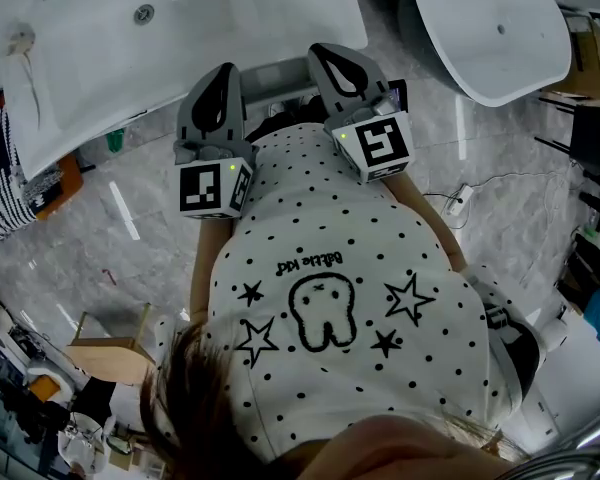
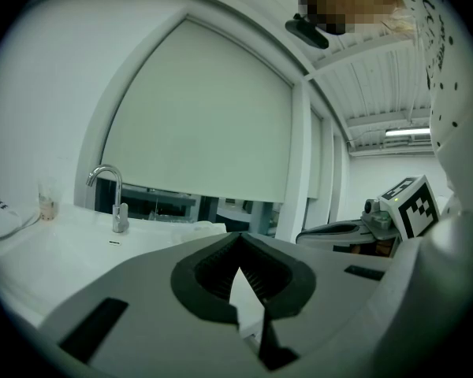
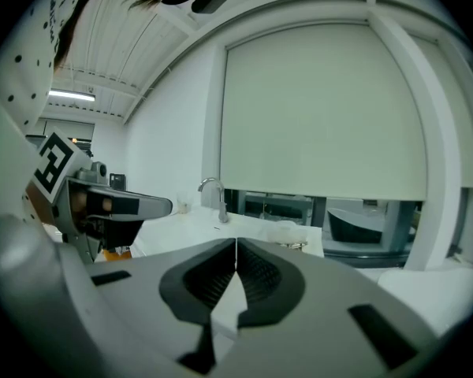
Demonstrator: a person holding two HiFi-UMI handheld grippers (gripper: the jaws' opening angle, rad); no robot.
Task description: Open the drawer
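left gripper [image 1: 223, 68]: jaws clenched, nothing held, by counter [image 1: 230, 18] edge
right gripper [image 1: 328, 50]: jaws clenched, nothing held, same counter edge

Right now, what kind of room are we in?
Probably a bathroom showroom: a long white sink counter with a chrome faucet, a big white oval tub on the marble floor, and what looks like another bathtub farther back.
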